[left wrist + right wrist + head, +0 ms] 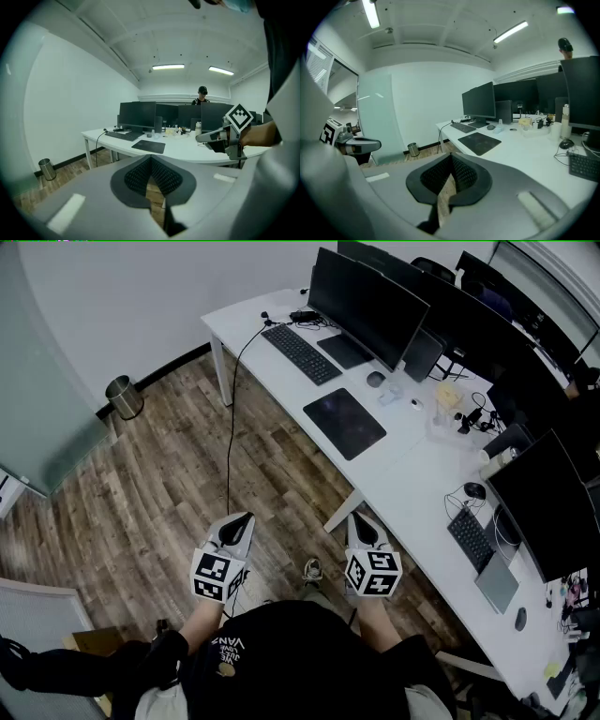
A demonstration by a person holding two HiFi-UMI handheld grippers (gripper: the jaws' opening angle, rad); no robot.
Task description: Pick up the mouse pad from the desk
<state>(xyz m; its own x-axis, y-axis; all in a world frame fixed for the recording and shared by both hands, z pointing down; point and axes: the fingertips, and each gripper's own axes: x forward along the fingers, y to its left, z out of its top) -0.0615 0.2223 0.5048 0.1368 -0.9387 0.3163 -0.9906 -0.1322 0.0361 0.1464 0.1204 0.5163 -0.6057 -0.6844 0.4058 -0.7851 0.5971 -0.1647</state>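
Head view, left gripper (242, 518): I saw it held low over the wood floor (159, 493), marker cube toward me, tips pointing at the desk (412, 474) but well short of it
Head view, right gripper (359, 517): it sat beside the left one, level with it, just off the desk's near edge
Head view, mouse pad (344, 422): a dark rectangle that lay flat on the white desk, near the front edge, well apart from both grippers
Head view, neighbours: a keyboard (301, 353) lay further along the desk from the pad, a mouse (376, 379) just behind it, and a monitor (367, 306) stood at the back
Head view, bin (124, 396): a metal one stood on the floor by the wall
Left gripper view, fingers: I read the two ribbed pads (140, 176) pressed together with nothing between them
Left gripper view, mouse pad (149, 146): it lay ahead on the desk, beyond the closed tips; the right gripper (200, 137) showed at the right
Right gripper view, fingers: the pads (461, 174) met here too and held nothing
Right gripper view, mouse pad (479, 142): it lay flat on the desk, ahead and to the right, untouched; the left gripper (375, 143) showed far left
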